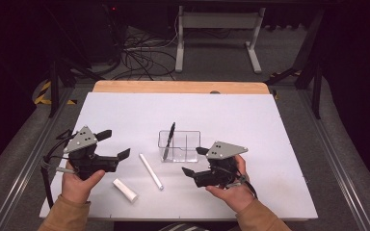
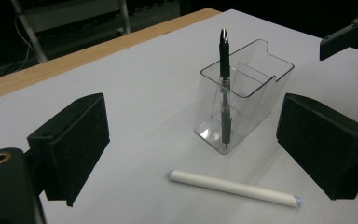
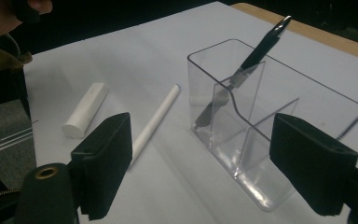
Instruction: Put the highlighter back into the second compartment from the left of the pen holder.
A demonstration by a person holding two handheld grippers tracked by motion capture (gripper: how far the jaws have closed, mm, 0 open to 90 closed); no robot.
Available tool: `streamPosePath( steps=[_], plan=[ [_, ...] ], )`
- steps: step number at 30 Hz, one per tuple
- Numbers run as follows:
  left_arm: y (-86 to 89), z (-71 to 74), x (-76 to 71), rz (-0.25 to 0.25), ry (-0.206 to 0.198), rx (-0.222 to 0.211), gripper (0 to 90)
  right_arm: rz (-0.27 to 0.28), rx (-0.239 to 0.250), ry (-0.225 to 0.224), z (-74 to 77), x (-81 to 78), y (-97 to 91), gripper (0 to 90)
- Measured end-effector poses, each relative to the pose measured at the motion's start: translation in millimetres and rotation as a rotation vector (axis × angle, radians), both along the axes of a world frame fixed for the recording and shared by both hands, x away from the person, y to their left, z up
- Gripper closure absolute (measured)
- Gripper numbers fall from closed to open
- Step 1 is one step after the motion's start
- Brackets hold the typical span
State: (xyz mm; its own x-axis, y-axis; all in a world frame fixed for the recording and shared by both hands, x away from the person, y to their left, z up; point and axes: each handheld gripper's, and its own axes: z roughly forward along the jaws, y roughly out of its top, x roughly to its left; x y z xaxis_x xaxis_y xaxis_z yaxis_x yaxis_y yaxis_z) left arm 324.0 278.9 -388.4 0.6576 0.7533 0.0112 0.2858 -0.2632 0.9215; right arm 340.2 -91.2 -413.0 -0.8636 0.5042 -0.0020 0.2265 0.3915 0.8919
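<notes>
Both tools, left [image 1: 113, 144] and right [image 1: 195, 161], gape empty; black pen [image 1: 169, 140] stands in holder [image 1: 192, 144] (binned already), white pen [image 1: 151, 171] waits at seven o'clock.

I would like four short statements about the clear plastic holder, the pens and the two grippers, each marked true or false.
1. The black pen stands inside the clear plastic divided holder. True.
2. The long thin white pen also stands in the holder. False: it lies flat on the white table top, beside the holder.
3. The short thick white cylinder lies on the table top between the two grippers. True.
4. The right gripper is shut on the black pen. False: its jaws are open with nothing between the pads; the left gripper is open too.
</notes>
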Motion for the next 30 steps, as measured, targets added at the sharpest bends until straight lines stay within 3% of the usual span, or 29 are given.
streamPosePath(
  steps=[2, 6, 10, 18, 22, 30],
  plan=[
    [1.6, 0.1, -0.7, 0.000, 0.000, 0.001, 10.0, -0.001, -0.001, -0.001, -0.5, 0.3, 6.5, 22.1],
    [5.6, -2.3, -0.1, 0.006, 0.008, -0.010, 10.0, -0.015, -0.057, -0.029, 0.0, -0.4, 21.9, 22.1],
    [8.7, -4.3, -0.1, 0.013, 0.018, -0.016, 10.0, -0.003, -0.084, 0.014, 0.2, 1.5, 34.8, 23.5],
    [13.0, -2.7, -1.9, 0.021, 0.012, -0.017, 10.0, 0.003, -0.124, 0.019, -0.2, 3.6, 49.8, 25.1],
    [13.6, -3.2, -1.7, 0.022, 0.018, -0.015, 10.2, 0.004, -0.124, 0.046, 0.0, 4.3, 51.4, 24.9],
    [19.4, -6.0, -6.1, 0.048, 0.029, -0.018, 10.7, -0.043, -0.151, 0.116, 5.0, 7.4, 60.4, 34.7]
  ],
)
